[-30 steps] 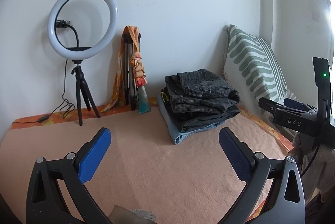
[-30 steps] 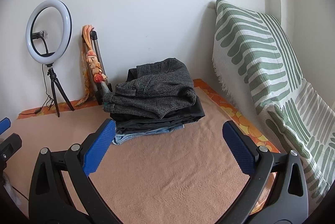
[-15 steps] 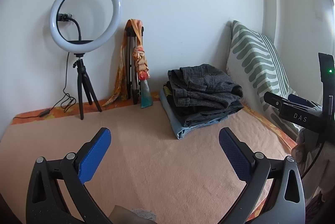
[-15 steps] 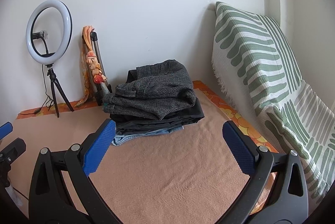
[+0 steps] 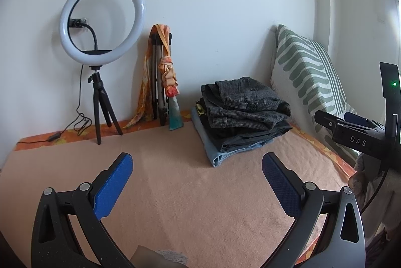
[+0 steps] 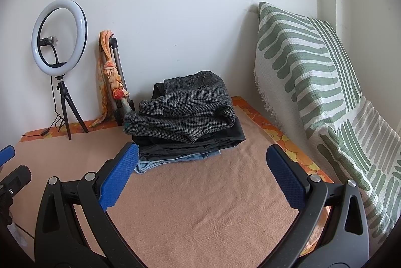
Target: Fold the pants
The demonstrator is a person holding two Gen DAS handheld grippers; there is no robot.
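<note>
Pants lie folded in a stack point(image 5: 240, 117) on the peach blanket point(image 5: 188, 192), at twelve o'clock from the right gripper point(image 6: 201, 174) and one o'clock from the left gripper point(image 5: 196, 181). Both grippers' blue fingers point(image 6: 117, 177) are spread wide, holding nothing.

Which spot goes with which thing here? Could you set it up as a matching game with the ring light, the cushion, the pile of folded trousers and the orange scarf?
Things:
1. white ring light on a black tripod
2. green and white striped cushion
3. stack of folded pants, grey checked pair on top
4. orange patterned scarf

Places:
A. draped over a folded tripod that leans on the wall
B. far left, standing by the wall
C. propped against the wall on the right
D. on the peach blanket, between the folded tripod and the cushion

Pairs: 1-B, 2-C, 3-D, 4-A
</note>
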